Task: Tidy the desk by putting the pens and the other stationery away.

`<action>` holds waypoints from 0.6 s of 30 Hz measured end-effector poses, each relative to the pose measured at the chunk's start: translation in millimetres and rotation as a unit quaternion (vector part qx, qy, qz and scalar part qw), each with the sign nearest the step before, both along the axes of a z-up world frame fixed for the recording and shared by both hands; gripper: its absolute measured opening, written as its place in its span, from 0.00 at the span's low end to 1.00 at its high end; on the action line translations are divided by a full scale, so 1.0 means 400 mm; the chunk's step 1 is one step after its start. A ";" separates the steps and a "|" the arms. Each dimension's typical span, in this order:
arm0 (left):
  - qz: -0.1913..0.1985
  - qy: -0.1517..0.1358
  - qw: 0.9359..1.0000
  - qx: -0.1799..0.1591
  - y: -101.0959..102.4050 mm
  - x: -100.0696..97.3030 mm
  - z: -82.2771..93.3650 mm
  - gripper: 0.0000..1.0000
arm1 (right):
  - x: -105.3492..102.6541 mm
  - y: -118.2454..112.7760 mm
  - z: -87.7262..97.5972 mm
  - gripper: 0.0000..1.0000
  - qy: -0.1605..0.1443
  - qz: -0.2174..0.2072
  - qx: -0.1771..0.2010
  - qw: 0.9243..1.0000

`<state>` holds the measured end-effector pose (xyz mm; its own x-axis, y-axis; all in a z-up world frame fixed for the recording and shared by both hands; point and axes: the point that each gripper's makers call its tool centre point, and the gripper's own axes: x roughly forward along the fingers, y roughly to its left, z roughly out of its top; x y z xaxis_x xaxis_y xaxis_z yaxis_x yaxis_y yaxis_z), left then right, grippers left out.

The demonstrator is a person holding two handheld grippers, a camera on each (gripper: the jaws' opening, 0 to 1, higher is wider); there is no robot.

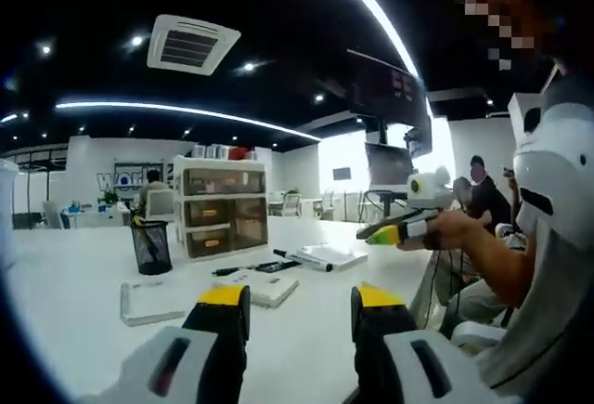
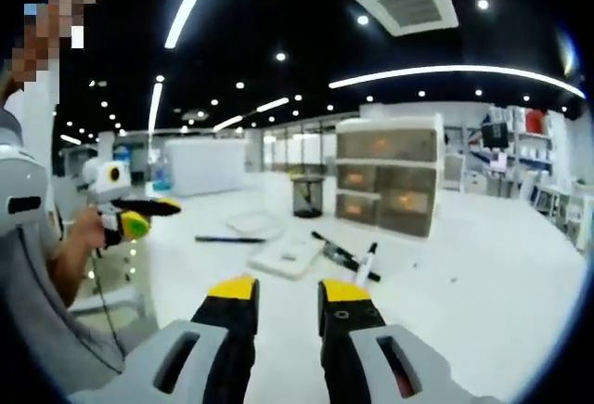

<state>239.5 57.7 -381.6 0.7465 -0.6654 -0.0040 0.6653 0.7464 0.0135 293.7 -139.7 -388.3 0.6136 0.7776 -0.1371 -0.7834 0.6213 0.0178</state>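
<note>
On the white tabletop (image 1: 74, 279), from left to right, stand a mesh pen cup (image 1: 150, 246), a drawer unit (image 1: 221, 207), and loose pens (image 1: 299, 260) among notepads (image 1: 267, 288), while the left claw (image 1: 302, 311) and right claw (image 2: 286, 300) hover above, both parted and empty.

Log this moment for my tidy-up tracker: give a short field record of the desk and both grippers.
surface: white desk
storage: drawer unit; black mesh pen cup
loose items: pens, white notebooks, flat white case
left gripper: open, holding nothing, above desk
right gripper: open, holding nothing, above desk
progress: stationery not yet put away
</note>
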 end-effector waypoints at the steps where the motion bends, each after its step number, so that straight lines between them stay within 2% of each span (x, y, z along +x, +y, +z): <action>1: 0.000 -0.010 1.000 -0.001 0.007 -0.001 0.010 0.45 | 0.011 -0.005 0.005 0.25 0.006 -0.002 -0.001 1.000; 4: -0.005 0.001 1.000 0.011 0.008 0.013 -0.009 0.46 | 0.045 -0.025 -0.008 0.26 0.024 -0.012 -0.046 0.999; 6: -0.006 0.008 1.000 0.016 0.008 0.018 -0.023 0.46 | 0.069 -0.034 -0.002 0.26 0.027 -0.020 -0.059 0.998; 8: -0.013 0.012 1.000 0.017 0.005 0.015 -0.031 0.46 | 0.085 -0.035 -0.003 0.26 0.058 -0.012 -0.055 0.997; 11: -0.017 0.011 1.000 0.012 0.004 0.011 -0.031 0.46 | 0.094 -0.008 0.005 0.26 0.092 0.031 -0.024 0.995; 14: -0.018 0.008 1.000 0.010 0.009 0.010 -0.031 0.46 | 0.118 0.010 -0.013 0.26 0.139 0.064 -0.010 0.988; 15: -0.018 0.008 1.000 0.009 0.012 0.010 -0.032 0.46 | 0.141 0.005 -0.026 0.26 0.154 0.064 -0.014 0.986; 18: -0.017 0.006 1.000 0.007 0.018 0.007 -0.030 0.46 | 0.183 -0.008 -0.042 0.26 0.171 0.060 -0.024 0.983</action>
<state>242.1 64.8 -393.7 0.7240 -0.6894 -0.0224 0.6898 0.7238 0.0160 367.0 -142.7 -405.3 0.4296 0.8292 -0.3576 -0.8048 0.5312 0.2649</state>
